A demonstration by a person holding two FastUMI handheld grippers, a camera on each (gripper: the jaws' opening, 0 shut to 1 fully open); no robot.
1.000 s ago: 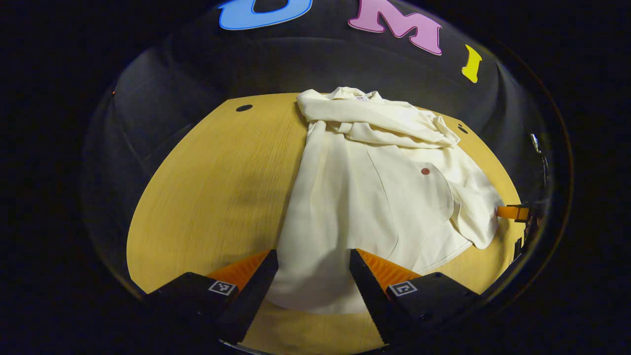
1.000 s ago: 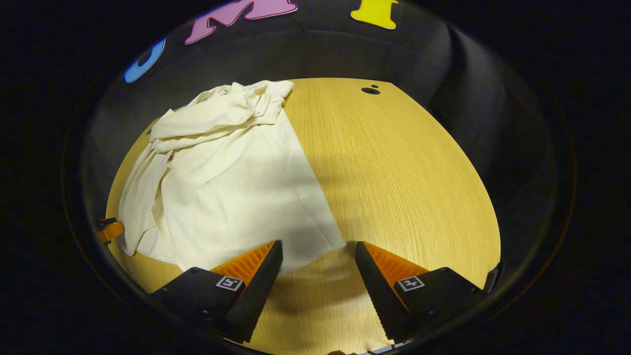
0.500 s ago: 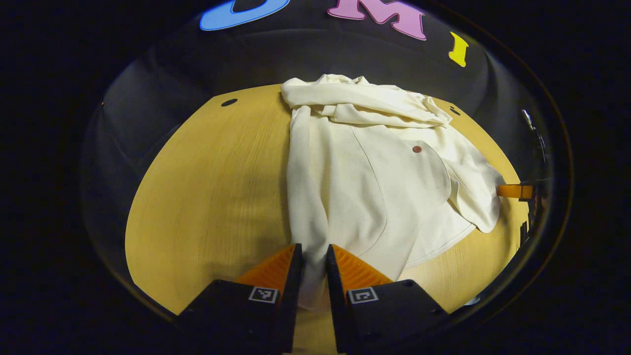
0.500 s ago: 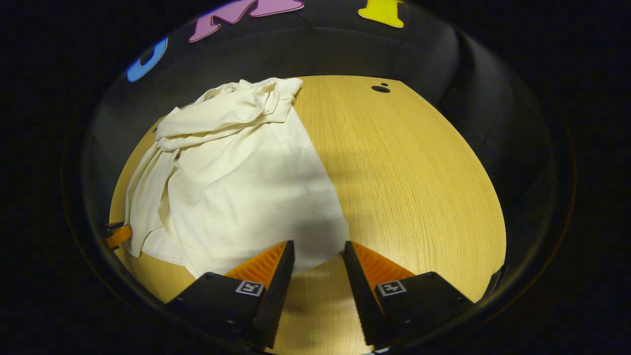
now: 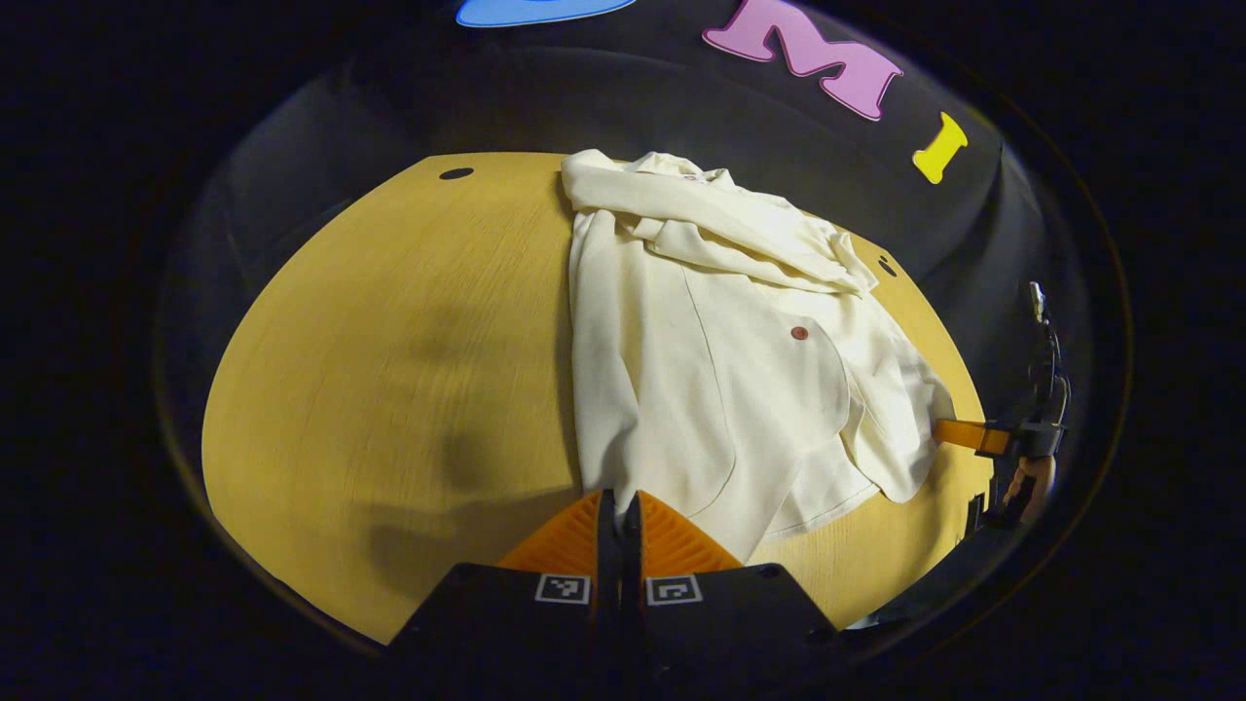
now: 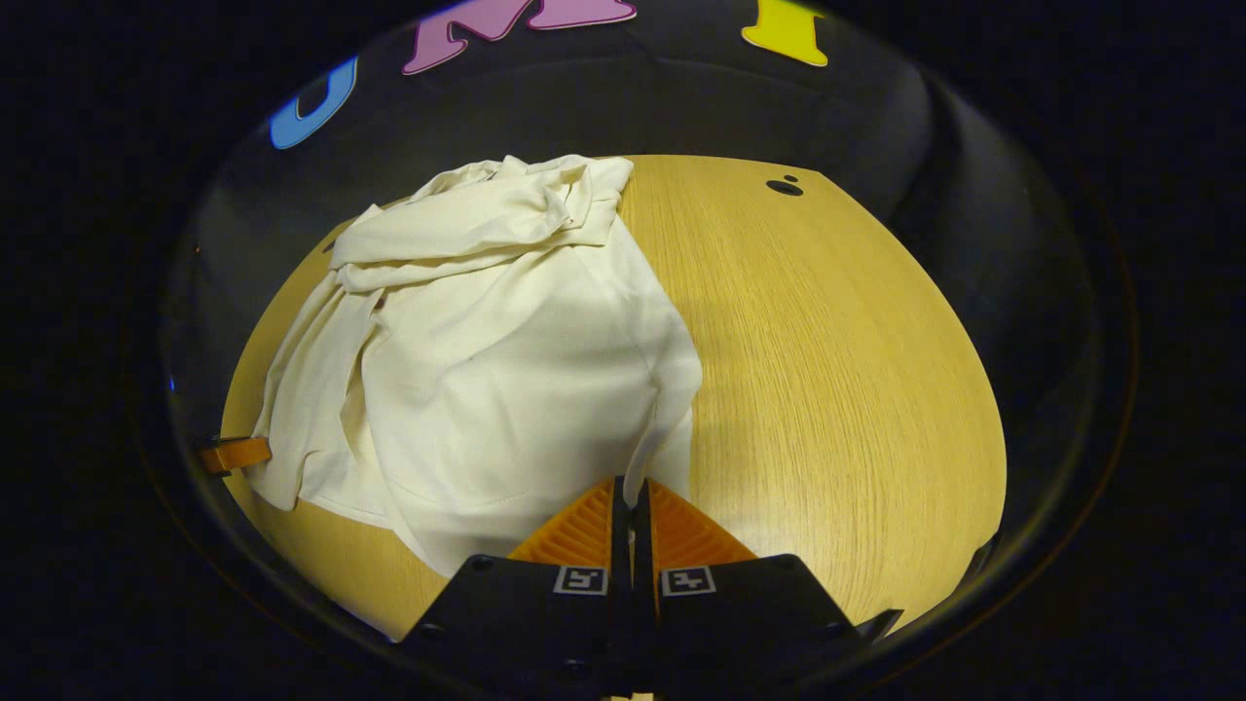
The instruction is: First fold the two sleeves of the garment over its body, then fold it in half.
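The garment (image 5: 720,380) hem is pinched at 6 o'clock by the left gripper (image 5: 617,516) and right gripper (image 6: 633,501), both clamped on cloth above the bench (image 5: 389,370).

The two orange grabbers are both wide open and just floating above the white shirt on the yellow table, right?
Not quite. The grabbers are not open. In the left gripper view the left gripper is shut on the near hem of the white shirt, and in the right gripper view the right gripper is shut on the other corner of the hem. The shirt does lie on the yellow table.
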